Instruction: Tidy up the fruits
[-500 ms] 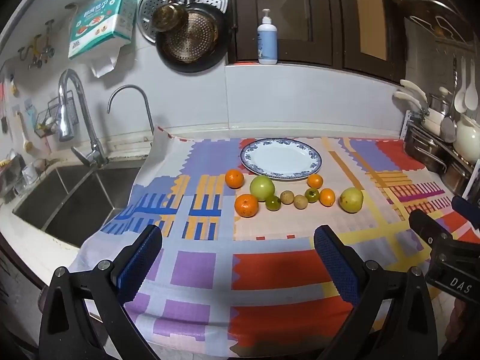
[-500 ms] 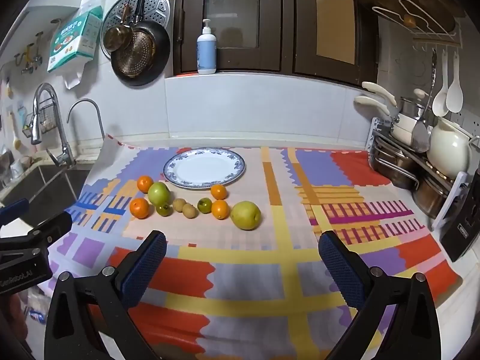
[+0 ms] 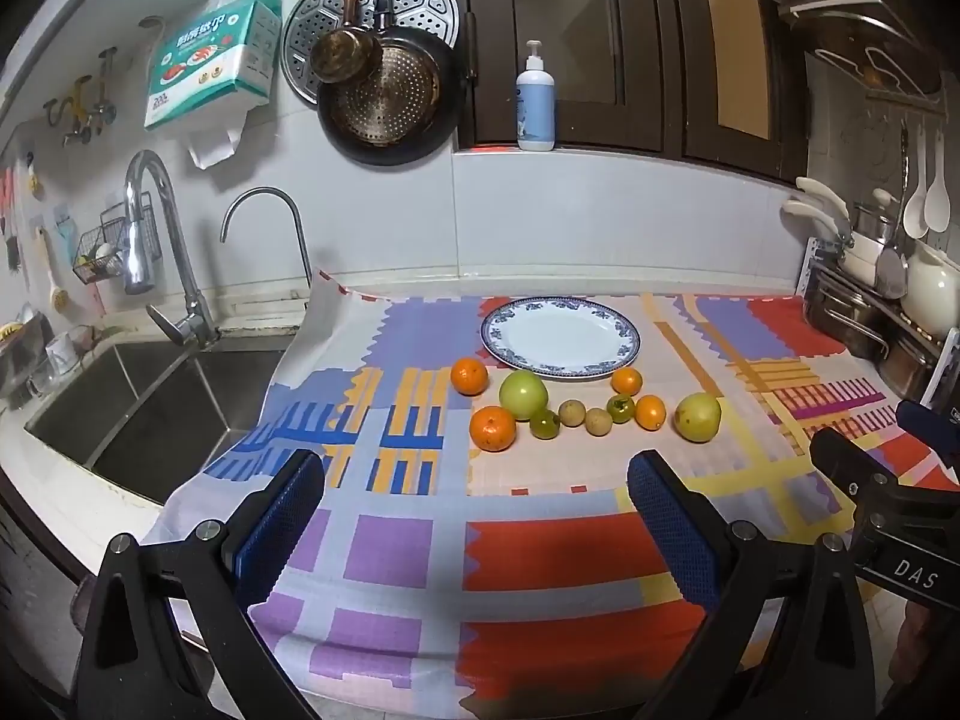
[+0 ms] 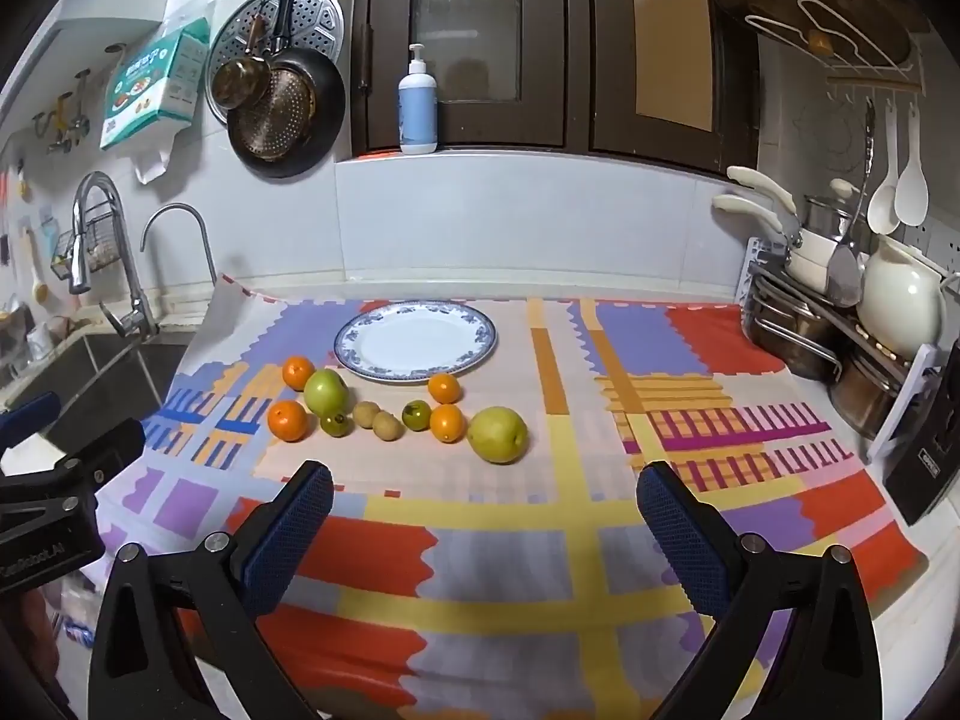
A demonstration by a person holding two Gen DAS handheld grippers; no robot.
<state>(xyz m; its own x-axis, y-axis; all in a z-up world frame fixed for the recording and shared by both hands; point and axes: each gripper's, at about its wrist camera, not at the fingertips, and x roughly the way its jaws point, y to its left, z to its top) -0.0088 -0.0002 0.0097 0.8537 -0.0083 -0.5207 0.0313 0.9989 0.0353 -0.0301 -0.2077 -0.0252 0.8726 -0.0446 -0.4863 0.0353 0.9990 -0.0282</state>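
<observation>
A blue-rimmed white plate (image 3: 624,324) (image 4: 486,324) lies bare at the back of a patterned cloth (image 3: 390,558). In front of it lie several fruits: oranges (image 3: 492,428) (image 4: 287,420), a green apple (image 3: 523,394) (image 4: 325,391), a yellow-green pear (image 3: 697,416) (image 4: 497,434), small green tomatoes and brown longans. My left gripper (image 3: 477,516) is open and empty, well short of the fruits. My right gripper (image 4: 483,519) is open and empty, also short of them, nearest the pear.
A steel sink (image 3: 120,402) with taps lies left of the cloth. A dish rack with pots and a white jug (image 4: 900,300) stands at the right. A soap bottle (image 4: 418,105) stands on the back ledge. Pans hang on the wall.
Both grippers have shifted slightly; the fruits and plate have not moved.
</observation>
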